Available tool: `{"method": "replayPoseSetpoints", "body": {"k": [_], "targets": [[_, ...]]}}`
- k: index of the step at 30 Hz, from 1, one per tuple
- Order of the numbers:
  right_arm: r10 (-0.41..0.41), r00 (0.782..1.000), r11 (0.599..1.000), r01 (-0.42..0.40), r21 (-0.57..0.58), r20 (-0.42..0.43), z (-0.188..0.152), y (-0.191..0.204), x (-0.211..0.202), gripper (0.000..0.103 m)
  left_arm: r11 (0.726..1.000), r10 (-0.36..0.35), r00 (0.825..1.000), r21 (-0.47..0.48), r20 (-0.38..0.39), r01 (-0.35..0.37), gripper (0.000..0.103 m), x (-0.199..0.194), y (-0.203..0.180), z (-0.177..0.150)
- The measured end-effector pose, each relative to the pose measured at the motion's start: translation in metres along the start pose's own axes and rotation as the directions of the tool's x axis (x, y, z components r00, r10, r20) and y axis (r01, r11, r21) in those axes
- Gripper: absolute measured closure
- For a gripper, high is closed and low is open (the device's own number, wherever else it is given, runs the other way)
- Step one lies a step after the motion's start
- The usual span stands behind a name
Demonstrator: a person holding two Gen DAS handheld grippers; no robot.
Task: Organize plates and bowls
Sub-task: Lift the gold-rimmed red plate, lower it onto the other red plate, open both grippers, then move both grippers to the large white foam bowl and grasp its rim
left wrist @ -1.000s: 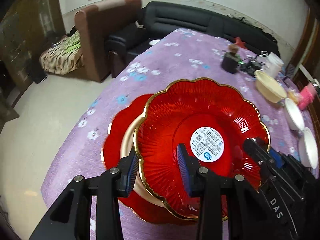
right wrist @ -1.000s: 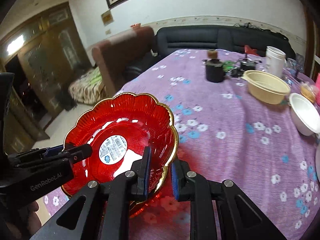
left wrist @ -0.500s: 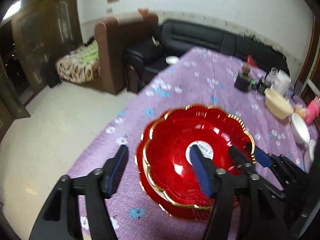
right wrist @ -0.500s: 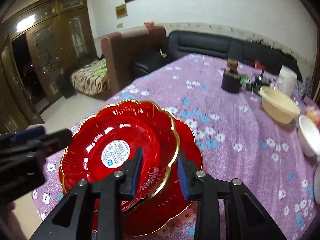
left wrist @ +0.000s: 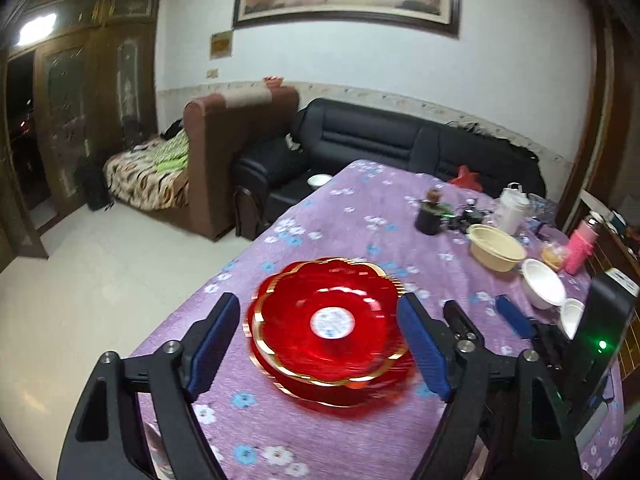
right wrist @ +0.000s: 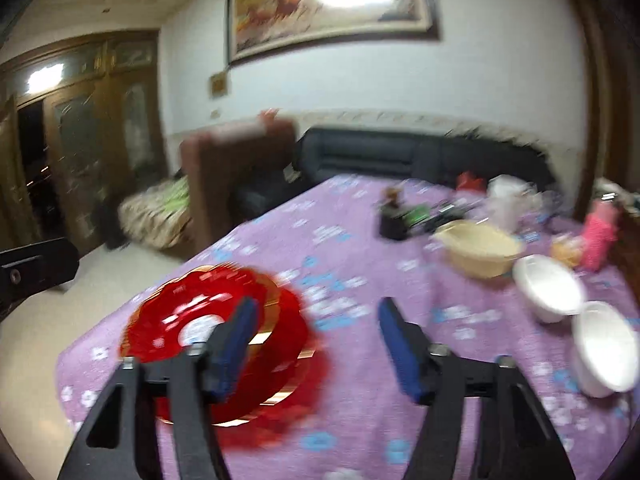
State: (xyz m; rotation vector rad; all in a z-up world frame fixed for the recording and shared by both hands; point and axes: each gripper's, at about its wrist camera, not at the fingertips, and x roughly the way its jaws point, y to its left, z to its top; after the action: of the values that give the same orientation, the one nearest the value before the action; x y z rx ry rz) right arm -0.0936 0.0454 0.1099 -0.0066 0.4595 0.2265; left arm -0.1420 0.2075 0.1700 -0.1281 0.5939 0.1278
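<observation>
Gaping wide, empty — left tool, right tool — above red plates

bare cloth near, white bowls right

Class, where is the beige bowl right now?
In the left wrist view the beige bowl sits far right on the purple tablecloth, beside the white bowl.

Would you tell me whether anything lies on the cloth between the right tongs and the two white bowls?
Nothing visible does: only bare purple flowered tablecloth separates the open right tongs from the two white bowls. The stacked red scalloped plates sit off to the other side.
</observation>
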Motion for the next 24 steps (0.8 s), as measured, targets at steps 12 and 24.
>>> {"method": "replayPoseSetpoints", "body": {"k": [12, 24], "targets": [[-0.187, 0.981, 0.964, 0.193, 0.185, -0.049, -0.023, -0.135, -0.039, 0.011, 0.981, -0.151, 0.984, 0.105, -0.099, 0.161, 0.021, 0.011, -0.083, -0.027], [-0.404, 0.910, 0.869, 0.414, 0.270, -0.095, -0.033, -0.248, -0.086, 0.017, 0.947, -0.249, 0.943, 0.148, -0.220, 0.285, 0.021, 0.037, -0.136, -0.049]]}}
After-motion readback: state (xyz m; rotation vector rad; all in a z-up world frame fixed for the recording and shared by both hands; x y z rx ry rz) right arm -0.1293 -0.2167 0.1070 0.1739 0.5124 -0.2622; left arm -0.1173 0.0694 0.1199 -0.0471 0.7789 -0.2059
